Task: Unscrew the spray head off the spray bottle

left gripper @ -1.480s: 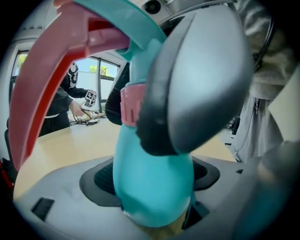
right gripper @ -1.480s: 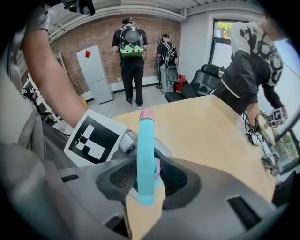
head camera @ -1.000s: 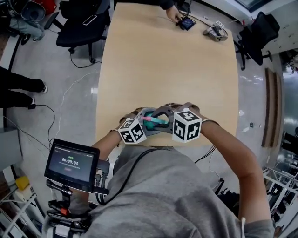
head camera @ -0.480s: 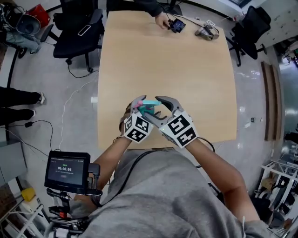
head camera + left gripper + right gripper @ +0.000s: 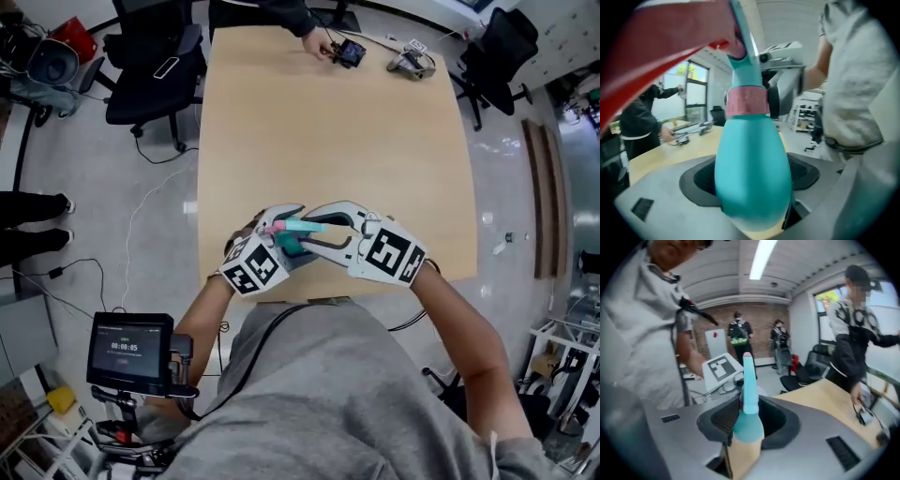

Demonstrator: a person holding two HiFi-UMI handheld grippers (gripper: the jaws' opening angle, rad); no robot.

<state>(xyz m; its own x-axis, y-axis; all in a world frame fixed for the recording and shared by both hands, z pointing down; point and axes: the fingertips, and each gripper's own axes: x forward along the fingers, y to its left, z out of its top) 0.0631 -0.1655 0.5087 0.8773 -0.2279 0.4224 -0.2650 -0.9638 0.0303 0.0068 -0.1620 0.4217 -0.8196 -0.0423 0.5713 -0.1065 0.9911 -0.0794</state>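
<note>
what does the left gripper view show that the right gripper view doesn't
Only left gripper view: the spray bottle's bulbous teal body, gripped in the left gripper. Only right gripper view: the left gripper's marker cube, people standing by a brick wall. Both: the spray head with the right gripper closing its jaws around it, the wooden table, a dark-clothed person at it.

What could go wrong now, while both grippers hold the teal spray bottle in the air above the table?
1. The right gripper is closing on the narrow spray head; that small hold may slip when it twists.
2. The left gripper clamps the round, smooth spray bottle, which may turn with the head.
3. Both hold it near the front edge of the table; a dropped part could fall to the floor.
</note>
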